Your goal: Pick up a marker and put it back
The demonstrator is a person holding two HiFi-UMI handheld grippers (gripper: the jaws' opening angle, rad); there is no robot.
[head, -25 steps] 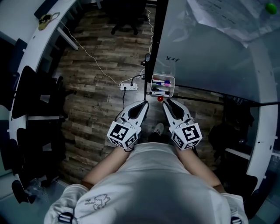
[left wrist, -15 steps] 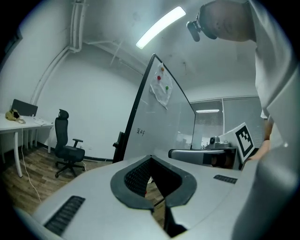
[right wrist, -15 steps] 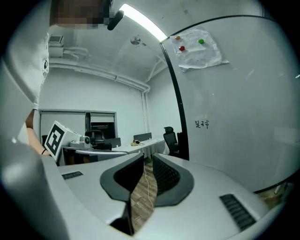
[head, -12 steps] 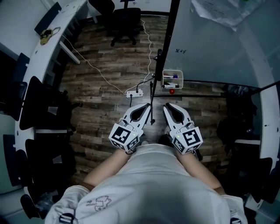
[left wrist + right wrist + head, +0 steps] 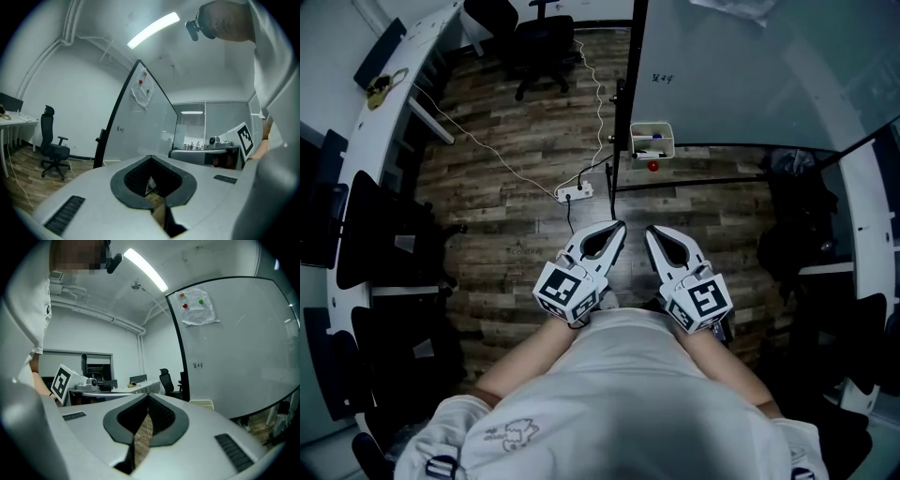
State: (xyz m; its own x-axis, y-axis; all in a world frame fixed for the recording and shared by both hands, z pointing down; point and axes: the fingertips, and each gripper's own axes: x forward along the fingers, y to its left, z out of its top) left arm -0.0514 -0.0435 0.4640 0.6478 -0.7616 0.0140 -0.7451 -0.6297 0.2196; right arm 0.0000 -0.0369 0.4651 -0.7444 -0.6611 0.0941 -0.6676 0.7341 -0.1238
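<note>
- Marker tray (image 5: 652, 130) is seen farther off than a second ago; pickup is not begun.
- Left gripper (image 5: 617, 228) and right gripper (image 5: 651, 232) are held well short of it, fingers closed, empty.

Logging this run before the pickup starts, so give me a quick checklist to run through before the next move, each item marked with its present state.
1. Both grippers empty: ok; nothing between the jaws of left gripper or right gripper.
2. Jaws open for grasping: not ok; both shut.
3. Markers in tray: ok.
4. Tray within reach: not ok; grippers sit near the body, tray well ahead.
5. Walking path: not ok; power strip lies on the floor ahead.
6. Marker caps on: cannot tell; too small.
</note>
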